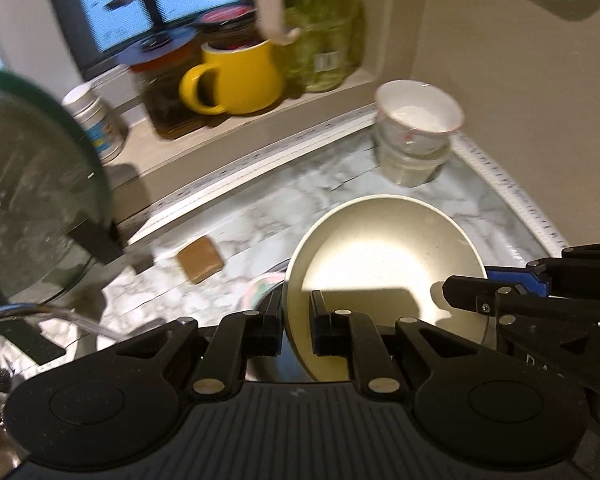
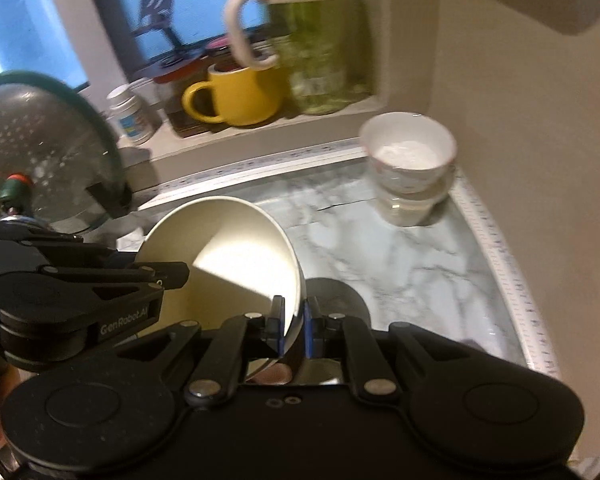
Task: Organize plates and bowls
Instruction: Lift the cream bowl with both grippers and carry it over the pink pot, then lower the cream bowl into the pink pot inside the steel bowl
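Note:
A cream bowl (image 1: 380,248) (image 2: 220,248) hangs tilted above the marble counter (image 1: 300,208) (image 2: 400,260), held by both grippers. My left gripper (image 1: 296,316) is shut on the bowl's near-left rim, one finger inside and one outside. My right gripper (image 2: 293,312) is shut on the opposite rim with its blue pads; it also shows at the right of the left wrist view (image 1: 460,288). The left gripper (image 2: 176,272) reaches the bowl from the left in the right wrist view. A stack of white bowls (image 1: 416,120) (image 2: 408,152) stands in the far right corner.
A ledge behind the counter carries a yellow mug (image 1: 236,76) (image 2: 236,96), dark jars (image 1: 168,92), a green glass jug (image 1: 324,28) and a small white bottle (image 1: 96,120). A glass pot lid (image 1: 32,188) (image 2: 48,148) leans at the left. A brown block (image 1: 200,260) lies on the counter.

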Tool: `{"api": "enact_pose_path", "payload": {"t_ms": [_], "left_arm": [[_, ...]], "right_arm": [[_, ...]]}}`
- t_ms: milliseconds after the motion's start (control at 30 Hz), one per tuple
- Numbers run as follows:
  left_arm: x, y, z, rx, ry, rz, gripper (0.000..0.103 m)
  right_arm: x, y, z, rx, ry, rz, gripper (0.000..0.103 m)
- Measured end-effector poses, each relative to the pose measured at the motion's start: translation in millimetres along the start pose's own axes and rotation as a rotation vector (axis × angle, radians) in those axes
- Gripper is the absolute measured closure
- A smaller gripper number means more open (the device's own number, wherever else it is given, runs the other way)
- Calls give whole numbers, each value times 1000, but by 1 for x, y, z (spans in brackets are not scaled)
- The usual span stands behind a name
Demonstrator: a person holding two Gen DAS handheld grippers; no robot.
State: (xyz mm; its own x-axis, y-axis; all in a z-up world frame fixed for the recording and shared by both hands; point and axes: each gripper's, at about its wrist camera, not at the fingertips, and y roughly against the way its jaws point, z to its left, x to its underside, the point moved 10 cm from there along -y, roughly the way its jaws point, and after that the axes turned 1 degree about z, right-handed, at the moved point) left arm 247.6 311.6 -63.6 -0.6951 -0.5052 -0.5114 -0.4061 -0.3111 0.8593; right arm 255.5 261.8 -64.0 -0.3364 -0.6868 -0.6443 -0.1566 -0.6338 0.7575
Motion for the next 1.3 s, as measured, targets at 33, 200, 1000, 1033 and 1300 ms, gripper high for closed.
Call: {"api": "enact_pose_path", "payload": {"t_ms": [33,200,1000,1033,1300], "left_arm": [[3,-3,5,-6,9,7,91],[14,-19,22,-16,33,48,91],[35,-68,27,-59,-3,151,91],[35,-68,27,-61,-6,154,91],[37,-71,29,-73,-9,153,91]], "right_arm": [[1,-2,5,-9,4,5,93],[2,-19,29,-21,40,28,93],[22,-77,41,9,144,173,93],[23,-78,41,10,147,175,93],[26,-86,40,26,169,183,90]]}}
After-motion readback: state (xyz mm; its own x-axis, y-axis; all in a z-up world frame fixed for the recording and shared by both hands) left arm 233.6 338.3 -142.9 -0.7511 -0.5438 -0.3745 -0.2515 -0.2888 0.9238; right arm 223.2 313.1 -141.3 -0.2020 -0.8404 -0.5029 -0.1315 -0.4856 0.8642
